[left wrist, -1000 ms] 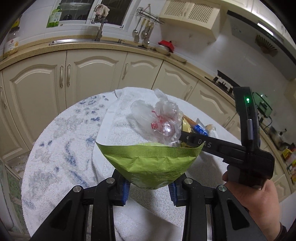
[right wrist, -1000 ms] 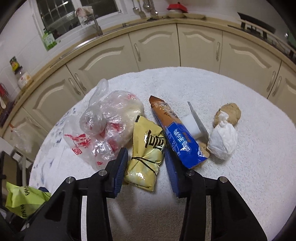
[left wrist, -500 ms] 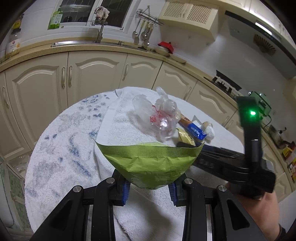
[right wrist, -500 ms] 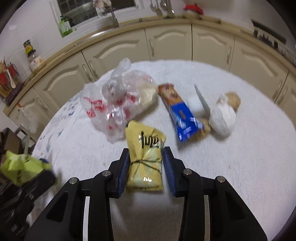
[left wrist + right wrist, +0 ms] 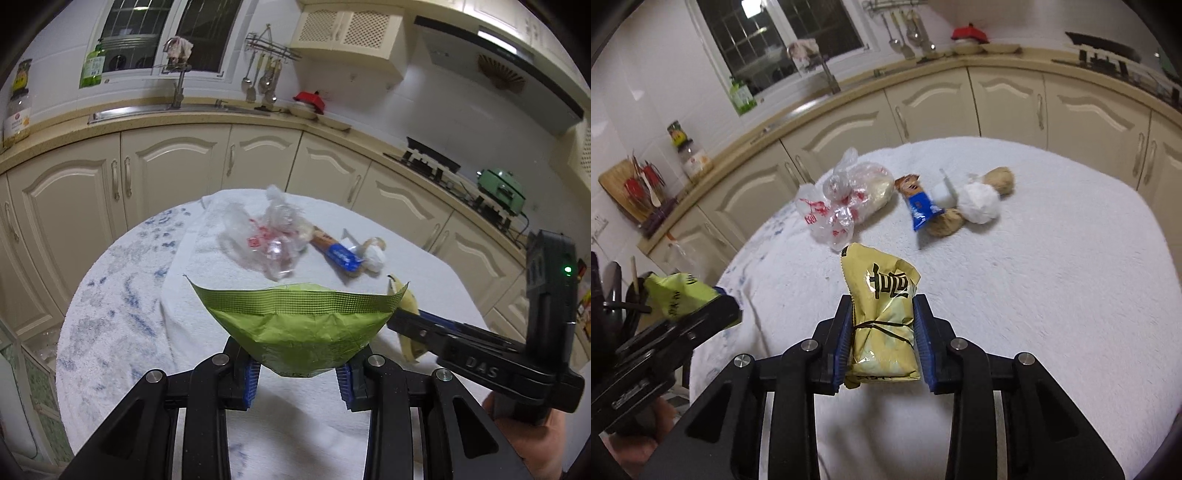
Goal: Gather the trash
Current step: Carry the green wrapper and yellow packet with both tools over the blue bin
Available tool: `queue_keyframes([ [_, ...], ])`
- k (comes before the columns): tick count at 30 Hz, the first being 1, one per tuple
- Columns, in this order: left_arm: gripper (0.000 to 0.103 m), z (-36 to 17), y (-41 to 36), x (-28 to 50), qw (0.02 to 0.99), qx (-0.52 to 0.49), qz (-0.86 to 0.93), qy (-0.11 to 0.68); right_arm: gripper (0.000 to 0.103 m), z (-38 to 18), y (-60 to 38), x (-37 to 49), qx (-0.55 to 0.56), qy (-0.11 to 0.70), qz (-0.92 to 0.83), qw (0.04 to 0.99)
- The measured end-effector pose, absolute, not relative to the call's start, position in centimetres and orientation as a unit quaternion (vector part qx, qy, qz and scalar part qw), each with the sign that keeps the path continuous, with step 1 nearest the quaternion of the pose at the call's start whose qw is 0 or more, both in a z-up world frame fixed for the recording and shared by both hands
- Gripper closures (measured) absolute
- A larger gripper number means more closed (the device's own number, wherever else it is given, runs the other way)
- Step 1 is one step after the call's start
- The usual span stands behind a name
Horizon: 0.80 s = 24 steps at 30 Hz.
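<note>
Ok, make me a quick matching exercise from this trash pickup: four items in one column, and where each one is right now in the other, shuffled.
Items
1. green bag
2. yellow packet
3. clear plastic bag
4. blue wrapper

Places
A. lying on the towel, between the plastic bag and a white wad
B. in the right gripper, jaws closing
C. in the left gripper
D. lying on the towel, leftmost of the pile

Pairs: 1-C, 2-B, 3-D, 4-A

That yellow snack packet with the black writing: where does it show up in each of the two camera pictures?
Left wrist view: the yellow packet peeks out at right, behind the green bag.
Right wrist view: low centre, between the right gripper pads, whose jaws are closing.
Shared landmark: the clear plastic bag with red print.
</note>
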<state>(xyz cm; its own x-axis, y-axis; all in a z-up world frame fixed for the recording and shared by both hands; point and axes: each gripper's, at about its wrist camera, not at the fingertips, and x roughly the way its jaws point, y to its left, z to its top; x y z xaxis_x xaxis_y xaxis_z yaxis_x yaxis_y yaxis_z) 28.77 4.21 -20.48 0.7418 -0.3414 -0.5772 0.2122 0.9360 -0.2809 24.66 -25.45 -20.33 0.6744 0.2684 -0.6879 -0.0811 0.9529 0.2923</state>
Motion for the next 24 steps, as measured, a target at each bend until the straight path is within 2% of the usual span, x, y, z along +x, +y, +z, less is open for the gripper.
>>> queue_keyframes([
  [7, 0.073, -17.8, 0.0, 25.3, 0.931, -0.080, -0.178, 0.309, 0.071, -16.7, -30.0, 19.4, 0.143, 0.344, 0.076, 0.925],
  [24, 0.073, -13.3, -13.6, 19.6, 0.916, -0.023, -0.280, 0.285, 0.071, -12.9, -42.9, 9.2, 0.188, 0.270, -0.030, 0.944],
])
